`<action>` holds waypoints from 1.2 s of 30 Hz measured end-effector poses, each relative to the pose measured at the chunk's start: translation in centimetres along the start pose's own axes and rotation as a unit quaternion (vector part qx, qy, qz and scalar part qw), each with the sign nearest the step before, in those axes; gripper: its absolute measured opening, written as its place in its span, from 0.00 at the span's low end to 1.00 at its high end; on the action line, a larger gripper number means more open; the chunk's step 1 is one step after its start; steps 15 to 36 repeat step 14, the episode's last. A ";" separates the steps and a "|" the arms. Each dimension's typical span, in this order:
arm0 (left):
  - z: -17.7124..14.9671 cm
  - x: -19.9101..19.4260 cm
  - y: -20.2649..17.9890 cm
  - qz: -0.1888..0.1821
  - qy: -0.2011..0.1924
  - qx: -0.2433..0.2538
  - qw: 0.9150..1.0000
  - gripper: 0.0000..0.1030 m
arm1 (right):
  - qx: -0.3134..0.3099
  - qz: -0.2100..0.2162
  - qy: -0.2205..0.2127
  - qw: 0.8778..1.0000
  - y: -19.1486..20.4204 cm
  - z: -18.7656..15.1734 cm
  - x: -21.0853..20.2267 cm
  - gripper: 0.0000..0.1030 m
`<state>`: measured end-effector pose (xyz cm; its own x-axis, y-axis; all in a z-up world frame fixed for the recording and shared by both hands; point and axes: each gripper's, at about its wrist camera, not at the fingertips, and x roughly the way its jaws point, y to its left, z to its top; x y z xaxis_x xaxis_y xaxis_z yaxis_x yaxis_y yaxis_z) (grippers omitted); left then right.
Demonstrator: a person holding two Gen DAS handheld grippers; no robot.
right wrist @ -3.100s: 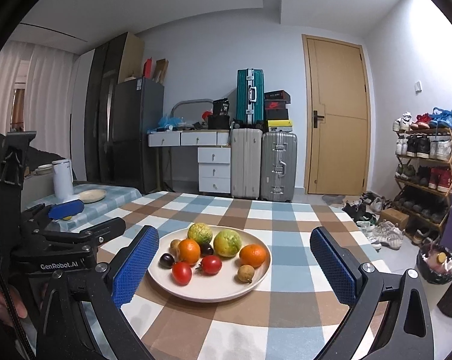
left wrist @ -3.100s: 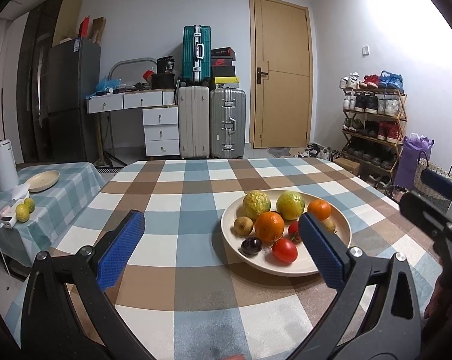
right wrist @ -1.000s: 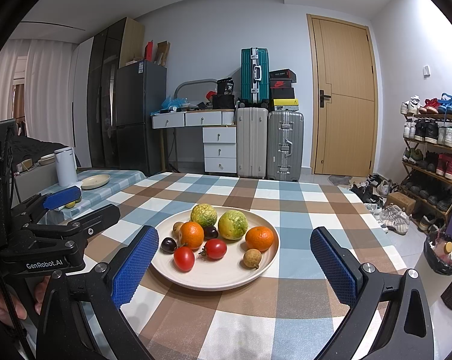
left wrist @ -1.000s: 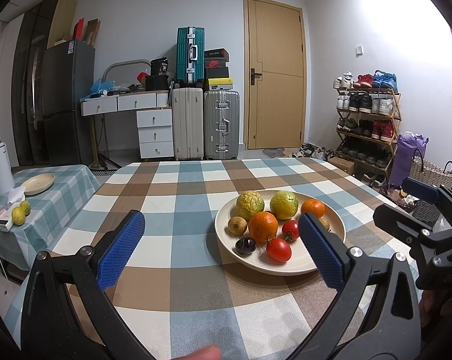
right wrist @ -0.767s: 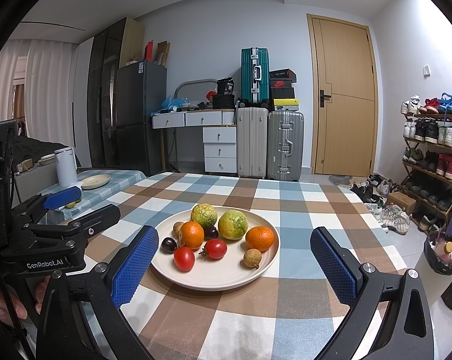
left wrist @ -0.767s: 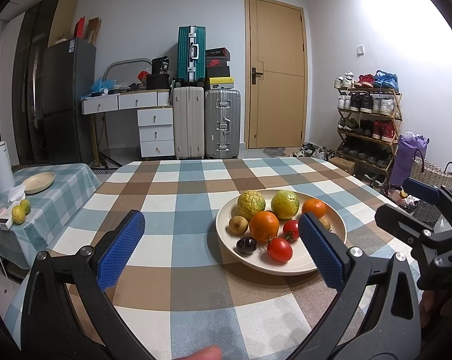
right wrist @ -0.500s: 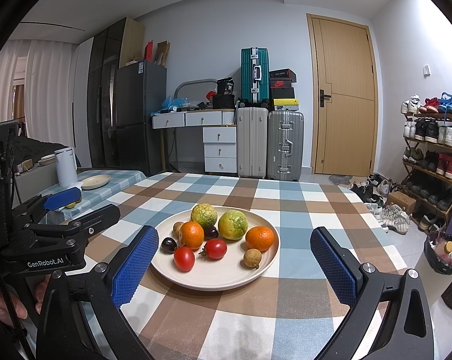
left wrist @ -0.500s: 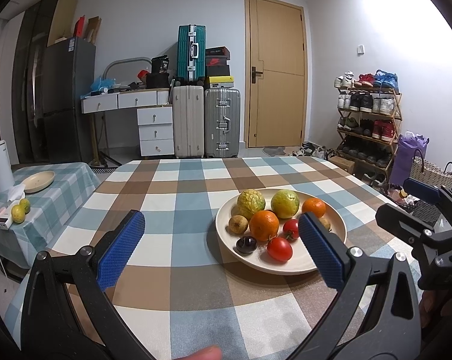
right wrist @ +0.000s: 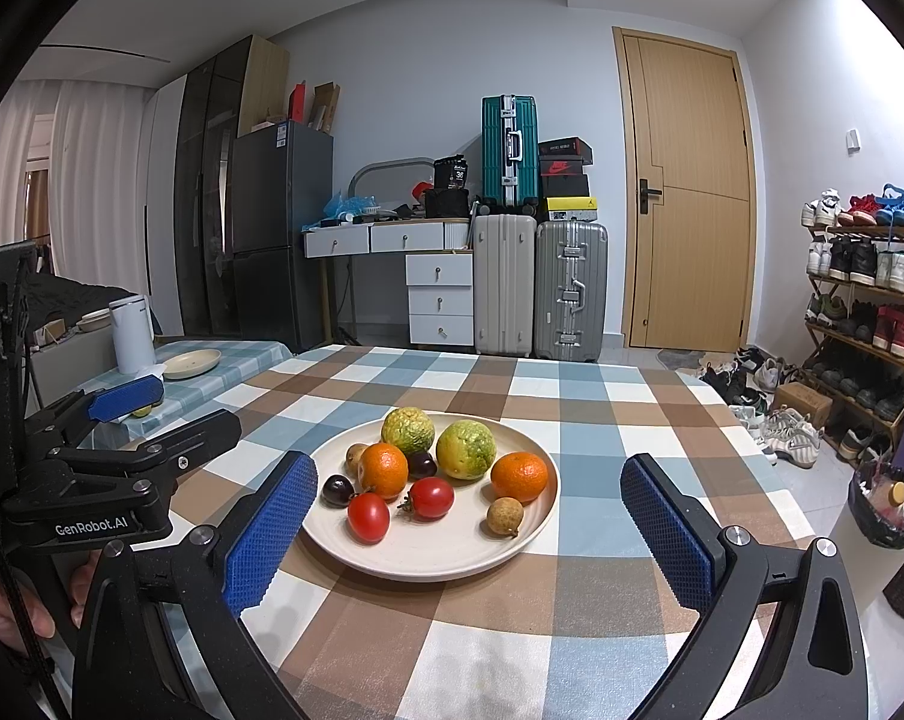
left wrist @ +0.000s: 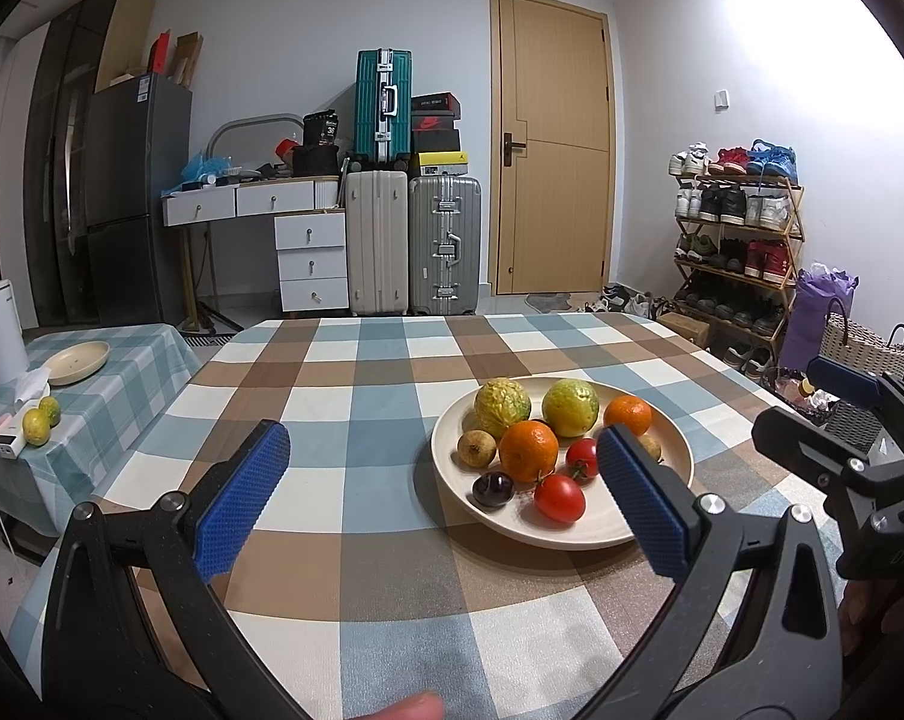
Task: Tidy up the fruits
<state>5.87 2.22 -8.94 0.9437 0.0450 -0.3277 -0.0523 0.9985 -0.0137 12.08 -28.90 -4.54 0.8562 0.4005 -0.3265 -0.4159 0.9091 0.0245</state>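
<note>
You have a round cream plate (right wrist: 530, 546) flat on the worktop, holding two green-yellow citrus, two oranges (right wrist: 383, 469), two red tomatoes (right wrist: 368, 516), dark plums and brown longans.

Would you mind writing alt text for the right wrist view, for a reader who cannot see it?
A cream plate of fruit sits on a checked tablecloth, framed by the open right gripper: two oranges, two bumpy green citrus, two tomatoes, dark plums and small brown fruits. The left gripper, also open, hovers at left, with suitcases and a door behind.

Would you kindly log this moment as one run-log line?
stage: before first pick | left claw: open, empty | right claw: open, empty | fruit: all on plate | plate: on checked table
</note>
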 end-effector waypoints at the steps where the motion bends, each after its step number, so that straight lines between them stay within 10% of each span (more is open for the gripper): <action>1: 0.0 0.0 0.0 0.000 0.000 0.000 1.000 0.99 | 0.000 0.000 0.000 1.000 0.0 0.0 0.0 1.00; 36: -0.3 -0.2 -0.2 0.000 -0.006 0.003 1.000 0.99 | 0.000 0.000 0.000 1.000 0.0 0.0 0.0 1.00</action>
